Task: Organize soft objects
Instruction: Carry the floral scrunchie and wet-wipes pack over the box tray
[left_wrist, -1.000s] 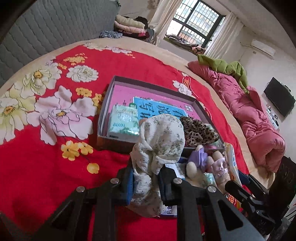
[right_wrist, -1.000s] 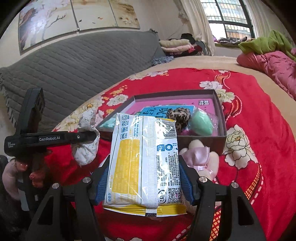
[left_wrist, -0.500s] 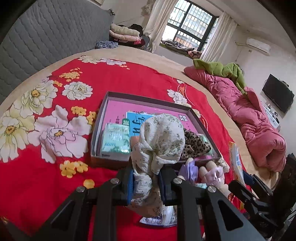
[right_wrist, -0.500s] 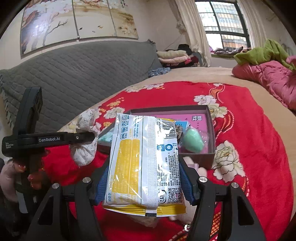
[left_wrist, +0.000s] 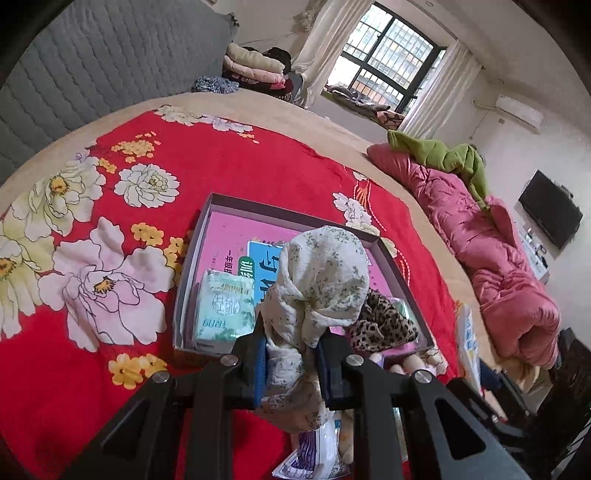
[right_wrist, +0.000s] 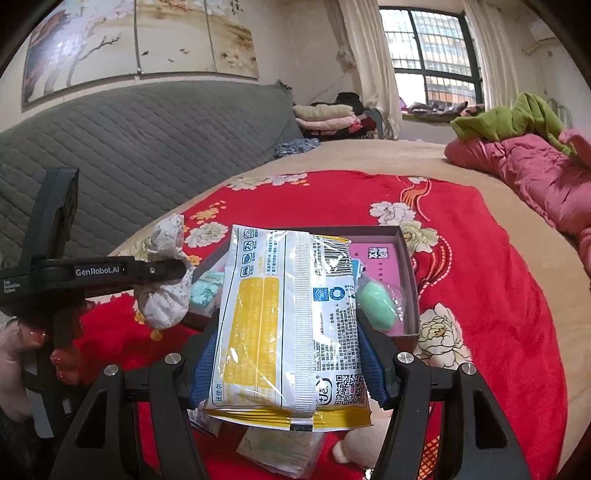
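My left gripper (left_wrist: 293, 363) is shut on a cream floral cloth bundle (left_wrist: 317, 280), held above the near edge of the dark open box (left_wrist: 195, 240) with its pink floor. The box holds a green tissue pack (left_wrist: 223, 314), a leopard-print cloth (left_wrist: 384, 321) and a mint green soft object (right_wrist: 376, 308). My right gripper (right_wrist: 291, 363) is shut on a yellow and white plastic packet (right_wrist: 291, 317), held above the bed in front of the box (right_wrist: 408, 258). The left gripper with the bundle (right_wrist: 166, 273) shows at the left of the right wrist view.
The box sits on a red floral bedspread (left_wrist: 110, 229). A plush doll (left_wrist: 413, 363) and plastic packets (left_wrist: 317, 454) lie on the bed below the grippers. A pink quilt (left_wrist: 491, 258) with a green garment lies along the right. A grey padded headboard (right_wrist: 147, 140) stands behind.
Both grippers have risen with their loads. The box now sits lower and farther in both views. Both grips are unchanged.
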